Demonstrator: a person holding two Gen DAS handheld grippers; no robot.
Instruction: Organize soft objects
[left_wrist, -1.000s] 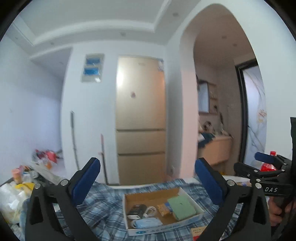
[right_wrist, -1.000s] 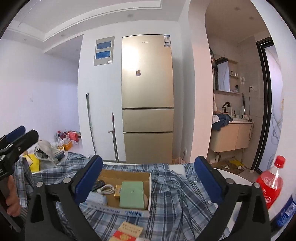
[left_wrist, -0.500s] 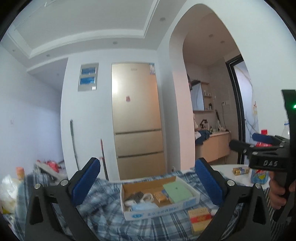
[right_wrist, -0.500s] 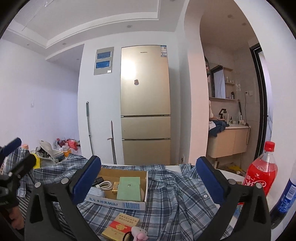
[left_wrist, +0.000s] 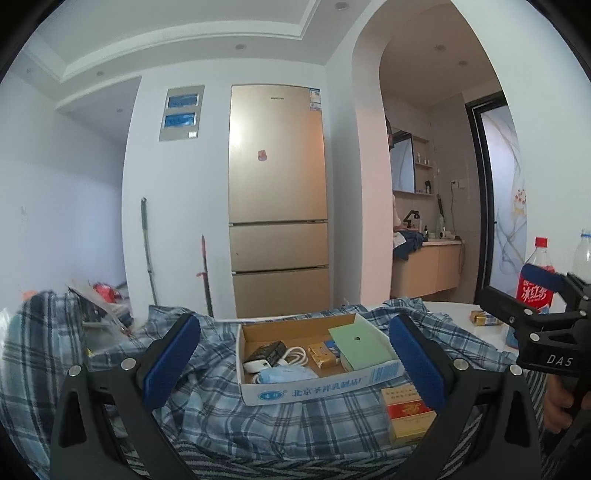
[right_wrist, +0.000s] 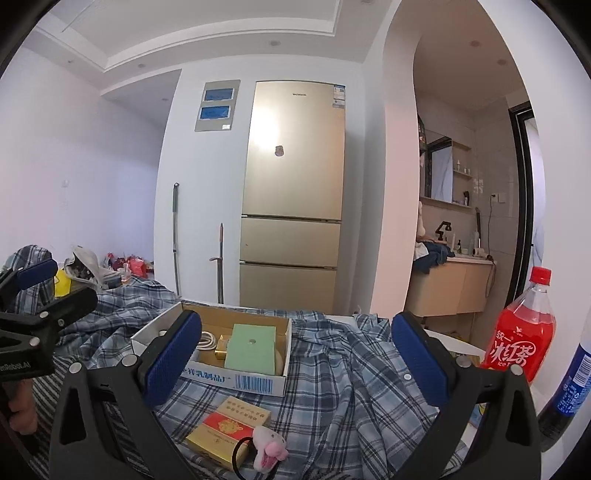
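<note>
Blue and white checked cotton shirt (right_wrist: 351, 387) lies all crumpled and spread over the white tabletop (left_wrist: 454, 314), so it is the big soft thing that needs tidying. On top of it sits a shallow brown and white cardboard box (left_wrist: 321, 387) with a green flat card (left_wrist: 360, 349), a white cable (left_wrist: 293, 356) and a soft blue face mask (left_wrist: 282, 374) inside. Just in front of the box lies a red and gold paper pack (right_wrist: 229, 424), and a small pink fluffy toy on a black hair band (right_wrist: 269, 446) touches it. I think the box and pack must come off before the shirt can be folded. Left tool (left_wrist: 293, 365) hangs wide apart, holding nothing. Right tool (right_wrist: 295, 365) is spread too, holding nothing. A red plastic drink bottle (right_wrist: 519, 332) stands at the side
</note>
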